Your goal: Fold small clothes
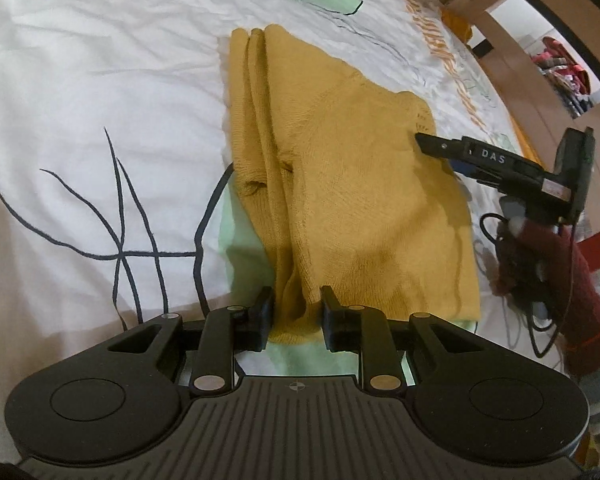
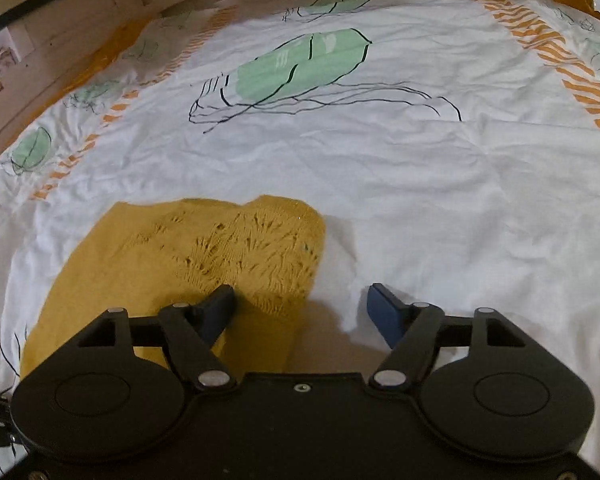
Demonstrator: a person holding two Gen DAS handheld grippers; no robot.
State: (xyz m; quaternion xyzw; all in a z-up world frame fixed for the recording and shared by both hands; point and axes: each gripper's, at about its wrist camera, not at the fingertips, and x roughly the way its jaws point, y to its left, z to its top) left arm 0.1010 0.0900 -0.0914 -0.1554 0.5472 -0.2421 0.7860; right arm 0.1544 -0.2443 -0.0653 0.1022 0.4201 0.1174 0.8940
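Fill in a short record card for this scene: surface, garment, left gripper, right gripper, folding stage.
surface: printed white bedsheet
garment: mustard knit garment, lying partly folded lengthwise
left gripper: fingers on either side of a bunched end of the garment, gap between them
right gripper: open, over the garment's lacy edge
folding stage: unfinished

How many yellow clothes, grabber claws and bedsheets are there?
Yellow knitted garment: 1
Grabbers: 2, the left gripper and the right gripper
White patterned bedsheet: 1
Total: 4
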